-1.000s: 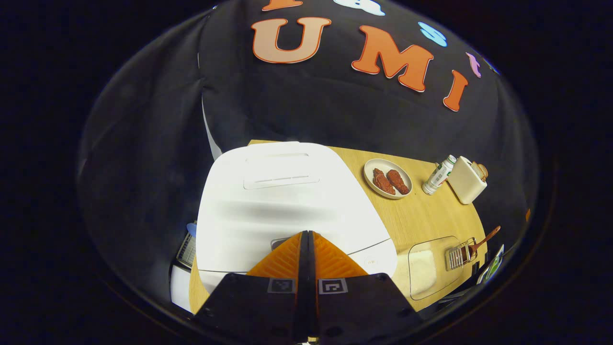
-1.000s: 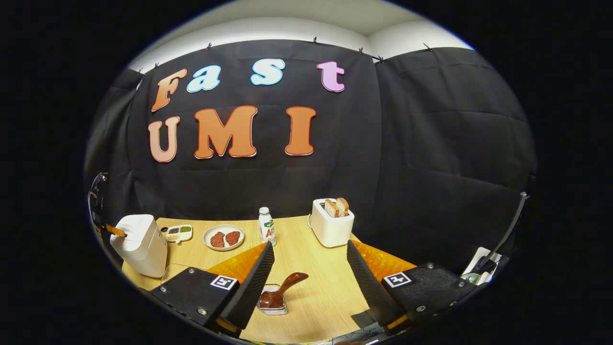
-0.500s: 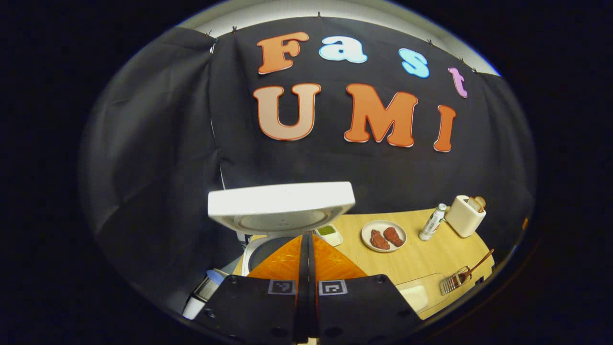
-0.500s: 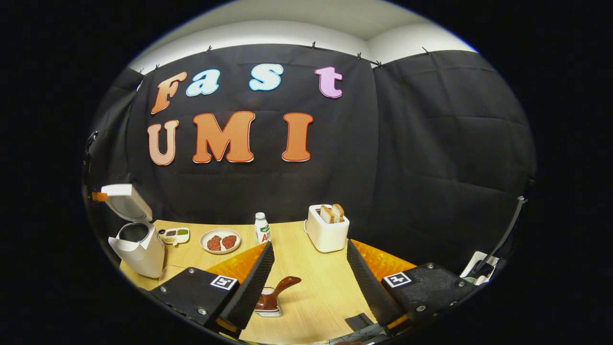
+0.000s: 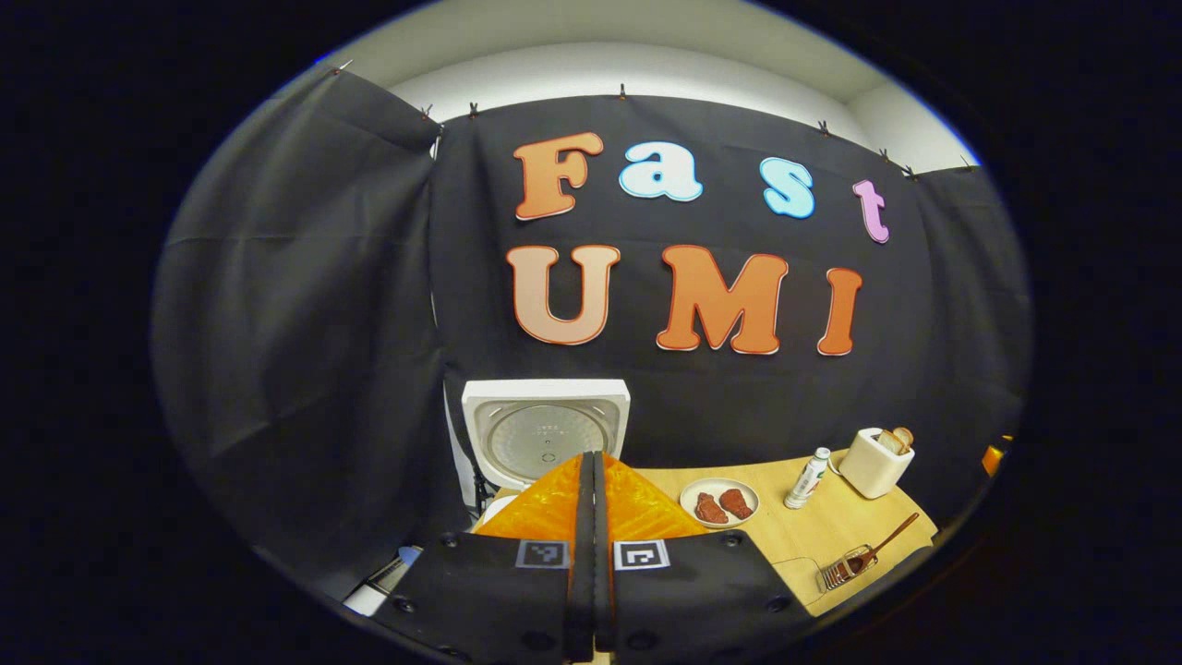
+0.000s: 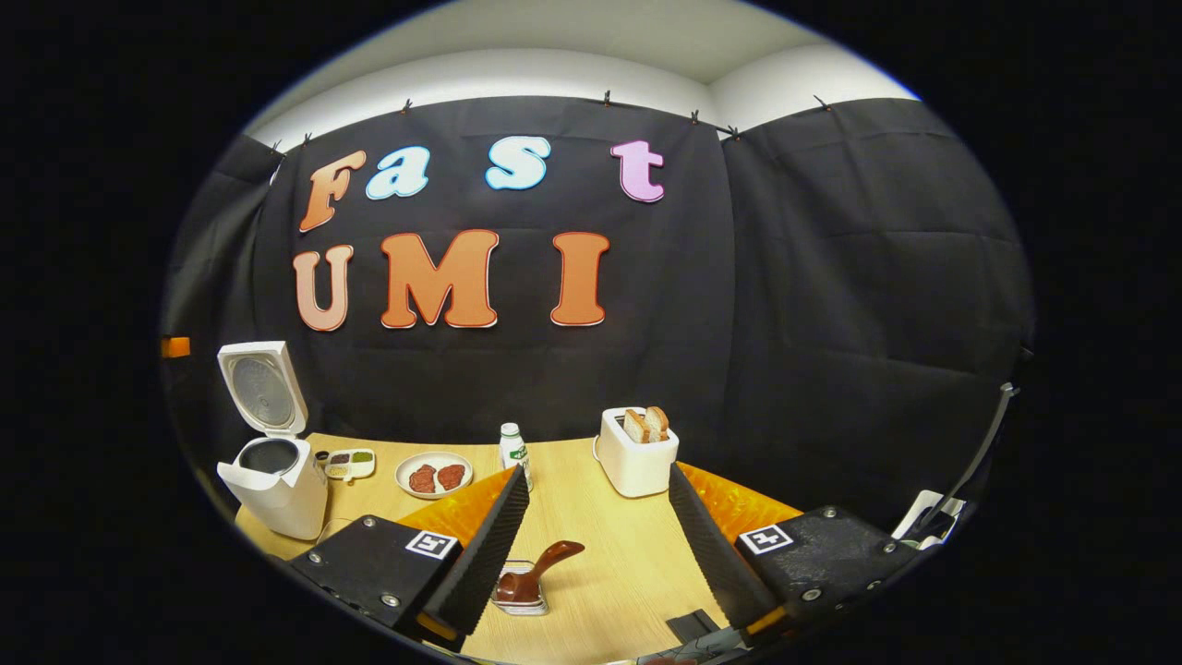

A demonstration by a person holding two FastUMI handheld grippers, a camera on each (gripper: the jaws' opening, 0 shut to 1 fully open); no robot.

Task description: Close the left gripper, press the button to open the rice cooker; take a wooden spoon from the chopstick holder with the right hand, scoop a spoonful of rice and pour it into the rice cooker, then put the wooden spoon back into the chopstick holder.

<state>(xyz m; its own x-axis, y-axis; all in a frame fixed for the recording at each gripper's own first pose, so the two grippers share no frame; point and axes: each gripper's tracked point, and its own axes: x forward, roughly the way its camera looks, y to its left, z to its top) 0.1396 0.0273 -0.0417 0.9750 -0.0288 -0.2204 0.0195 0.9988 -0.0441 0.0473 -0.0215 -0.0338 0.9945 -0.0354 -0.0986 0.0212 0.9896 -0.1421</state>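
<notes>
Rice cooker (image 6: 274,480) stands open at the table's (image 6: 609,554) left end, lid (image 6: 261,388) upright, dark pot showing inside. Left gripper (image 5: 592,489) pressed together in front of it, holding nothing. Right gripper (image 6: 596,540) spread wide, empty, above the chopstick holder (image 6: 520,591), wooden spoon (image 6: 540,568) resting inside. Plate (image 6: 434,474) right of the cooker carries two pieces of meat.

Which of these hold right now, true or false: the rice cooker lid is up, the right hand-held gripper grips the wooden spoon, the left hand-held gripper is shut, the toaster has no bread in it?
1. The rice cooker lid is up. True.
2. The right hand-held gripper grips the wooden spoon. False: it is open, and the spoon sits in the chopstick holder.
3. The left hand-held gripper is shut. True.
4. The toaster has no bread in it. False: slices stick out on top.
</notes>
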